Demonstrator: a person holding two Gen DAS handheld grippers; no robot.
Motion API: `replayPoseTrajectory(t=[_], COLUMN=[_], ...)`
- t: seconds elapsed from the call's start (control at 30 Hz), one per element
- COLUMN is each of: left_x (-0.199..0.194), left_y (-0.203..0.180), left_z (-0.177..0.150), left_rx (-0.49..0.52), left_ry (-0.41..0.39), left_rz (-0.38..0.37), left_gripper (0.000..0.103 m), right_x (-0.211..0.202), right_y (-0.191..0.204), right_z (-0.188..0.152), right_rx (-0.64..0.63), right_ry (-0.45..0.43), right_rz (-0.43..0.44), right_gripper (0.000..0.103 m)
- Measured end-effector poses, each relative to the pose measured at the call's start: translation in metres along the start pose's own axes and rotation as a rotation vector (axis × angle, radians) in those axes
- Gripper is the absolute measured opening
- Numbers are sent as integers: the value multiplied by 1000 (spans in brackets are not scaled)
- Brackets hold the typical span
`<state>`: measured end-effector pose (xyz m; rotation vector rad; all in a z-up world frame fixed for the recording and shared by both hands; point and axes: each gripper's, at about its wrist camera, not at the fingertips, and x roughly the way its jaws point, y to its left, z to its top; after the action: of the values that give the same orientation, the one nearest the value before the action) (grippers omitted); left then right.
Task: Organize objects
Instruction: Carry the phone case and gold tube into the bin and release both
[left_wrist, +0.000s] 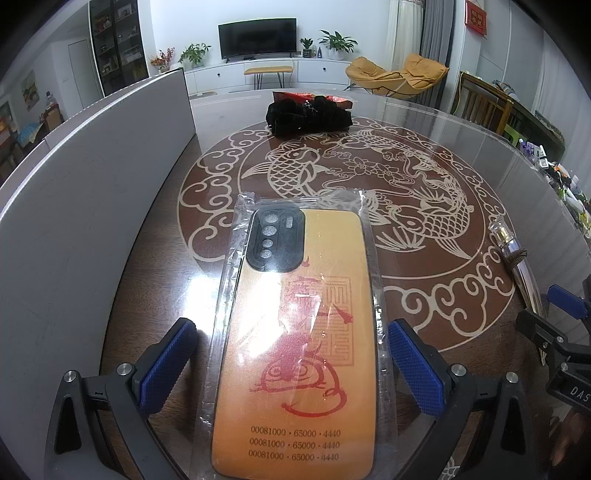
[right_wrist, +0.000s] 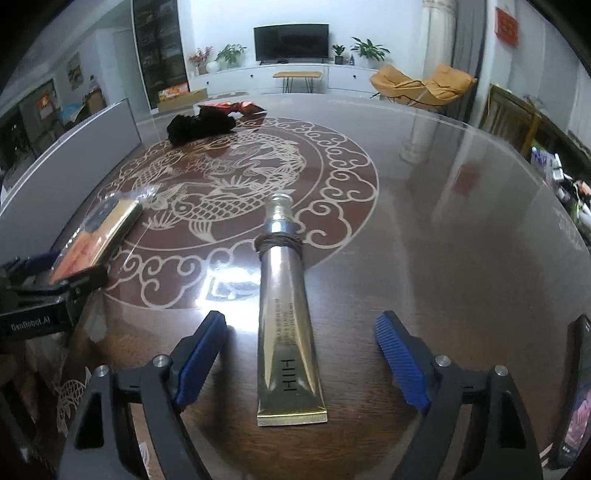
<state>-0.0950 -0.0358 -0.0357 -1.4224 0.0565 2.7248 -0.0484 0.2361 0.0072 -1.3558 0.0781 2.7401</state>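
Observation:
An orange phone case in a clear plastic sleeve (left_wrist: 295, 343) lies flat on the table between the open blue-padded fingers of my left gripper (left_wrist: 291, 354), which do not touch it. It also shows in the right wrist view (right_wrist: 99, 232). A gold cosmetic tube (right_wrist: 284, 317) with a brown band near its cap lies between the open fingers of my right gripper (right_wrist: 303, 354), untouched. The tube shows at the right in the left wrist view (left_wrist: 515, 254). A black cloth bundle (left_wrist: 308, 116) lies at the table's far side.
The round glass-topped table (left_wrist: 461, 155) has a fish pattern. A grey box (left_wrist: 92, 206) stands along the left. A red snack packet (right_wrist: 240, 107) lies behind the black bundle. A dark phone (right_wrist: 576, 398) lies at the right edge.

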Motion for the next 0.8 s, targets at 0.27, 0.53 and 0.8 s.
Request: replayPoseTrajectory(t=[0.27,0.53,0.8], left_x=[0,1,1], left_y=[0,0,0], left_z=[0,0,0], left_rx=[0,0,1], left_ry=[0,-1,0], left_rz=[0,0,0], left_gripper=[103,103,103], right_x=[4,6,7], right_y=[5,5,5], right_z=[1,2,2], right_rx=[-27,-23,-22], right_ry=[20,25,26], right_rz=[-4,-8,-10], right_gripper=[97,101,102])
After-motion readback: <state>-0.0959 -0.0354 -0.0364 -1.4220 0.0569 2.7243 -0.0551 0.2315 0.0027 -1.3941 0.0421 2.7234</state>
